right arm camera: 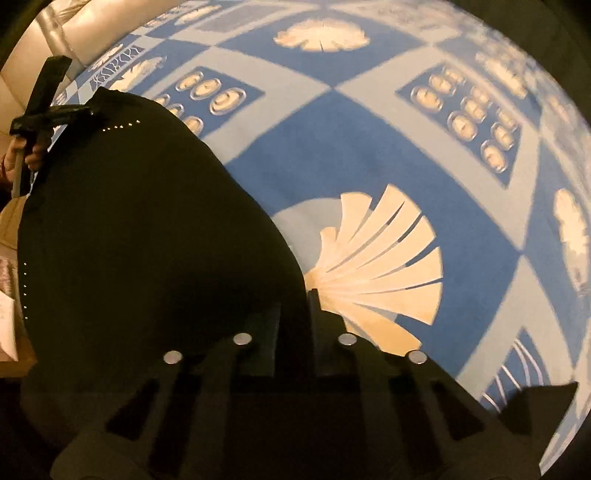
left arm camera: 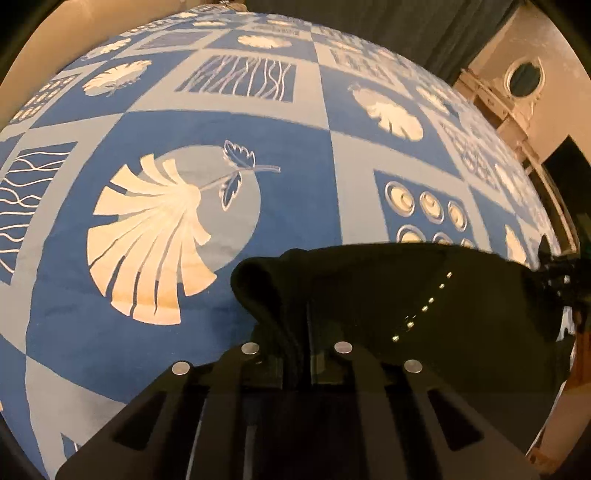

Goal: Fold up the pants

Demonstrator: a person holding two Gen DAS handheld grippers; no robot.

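both my left gripper (left arm camera: 303, 325) and right gripper (right arm camera: 308, 314) are clenched on the pants (right arm camera: 147, 240), so i should lift evenly, keeping the cloth taut between the jaws.

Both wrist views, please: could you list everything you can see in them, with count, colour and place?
pants: one, black, lying on the bedspread, with a row of small bright studs showing
bedspread: one, blue and pale grey squares with cream shell, leaf and wave prints, spread under the pants
curtain: one, dark, behind the far edge in the left wrist view
wall fitting: one, cream with a round opening, far right in the left wrist view
left claw: one, black, shut on a raised fold of the pants
right claw: one, black, shut on the pants edge
hand: one, holding the left claw's handle, far left in the right wrist view
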